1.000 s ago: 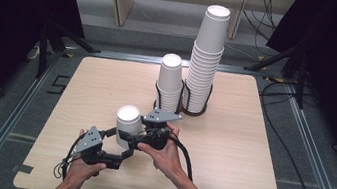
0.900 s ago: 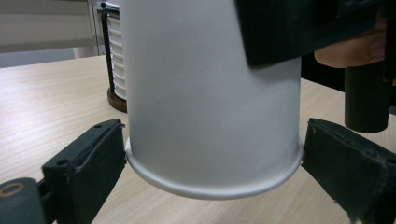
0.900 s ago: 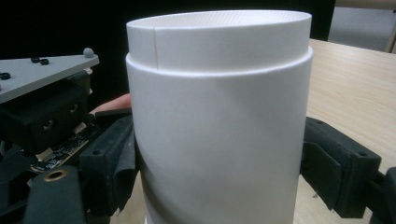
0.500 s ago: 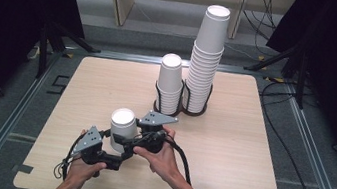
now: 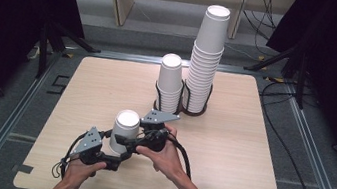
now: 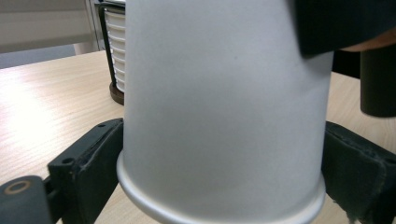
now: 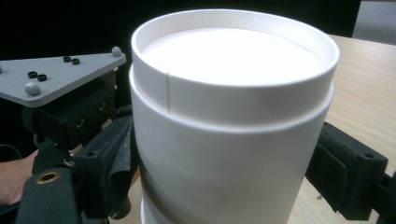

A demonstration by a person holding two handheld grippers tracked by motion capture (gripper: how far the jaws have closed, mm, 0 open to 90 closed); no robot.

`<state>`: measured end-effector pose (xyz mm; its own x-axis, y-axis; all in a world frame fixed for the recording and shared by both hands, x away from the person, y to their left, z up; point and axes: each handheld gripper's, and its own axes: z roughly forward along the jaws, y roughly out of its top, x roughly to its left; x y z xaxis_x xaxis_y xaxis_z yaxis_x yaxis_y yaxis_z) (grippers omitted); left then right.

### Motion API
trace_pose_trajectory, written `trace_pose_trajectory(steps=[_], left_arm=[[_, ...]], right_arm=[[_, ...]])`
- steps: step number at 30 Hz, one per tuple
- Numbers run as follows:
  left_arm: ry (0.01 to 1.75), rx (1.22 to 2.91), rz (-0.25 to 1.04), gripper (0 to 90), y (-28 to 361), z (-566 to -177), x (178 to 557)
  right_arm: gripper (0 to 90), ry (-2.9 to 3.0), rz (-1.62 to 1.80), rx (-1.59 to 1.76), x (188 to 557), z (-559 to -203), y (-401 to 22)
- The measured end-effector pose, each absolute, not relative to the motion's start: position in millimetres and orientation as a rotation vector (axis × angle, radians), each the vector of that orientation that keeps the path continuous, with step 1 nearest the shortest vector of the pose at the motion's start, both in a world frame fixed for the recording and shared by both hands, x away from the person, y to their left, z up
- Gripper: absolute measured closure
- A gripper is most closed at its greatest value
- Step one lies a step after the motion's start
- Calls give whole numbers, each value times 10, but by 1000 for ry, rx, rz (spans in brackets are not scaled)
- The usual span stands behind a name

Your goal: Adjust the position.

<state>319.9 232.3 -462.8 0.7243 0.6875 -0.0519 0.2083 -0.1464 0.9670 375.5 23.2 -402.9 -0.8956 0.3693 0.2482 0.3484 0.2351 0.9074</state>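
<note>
Nearest the table's [image 5: 249, 152] front edge, below the cup [image 5: 127, 121]: two hands, one gripper each. Left gripper [image 6: 219, 177]: comes at the cup from its lower left, jaws level, one on either side of the wall just above the rolled rim; they have just been closing with the cup between them, and both pads now lie against it. Right gripper [image 7: 229, 177]: comes in from the cup's right, jaws bracketing the upper body below the base, both pads against the wall, clamped. Cup: white paper, inverted, base up and rim down, long axis upright, held between the two grippers over the front-left part of the table; whether the rim touches the wood cannot be told. Both grippers equally close, so the likely next move, a pull along the upright axis, turns on left holding low and right holding high. Beyond the cup, to its right: short stack [image 5: 170, 82] of inverted cups in a black wire holder [image 5: 193, 109]. Just beside that, farther right of the cup: tall stack [image 5: 207, 55], same holder.
</note>
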Motion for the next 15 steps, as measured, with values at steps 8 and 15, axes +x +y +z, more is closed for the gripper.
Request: trace_pose_trajectory(steps=[8,15], left_arm=[[639,1803,541,92,2327,-4601,3158],[591,1885,579,95,2327,-4590,3127]], right_arm=[[166,2520,1735,677,3772,-3898,141],[178,2596,1683,673,3765,-3828,76]])
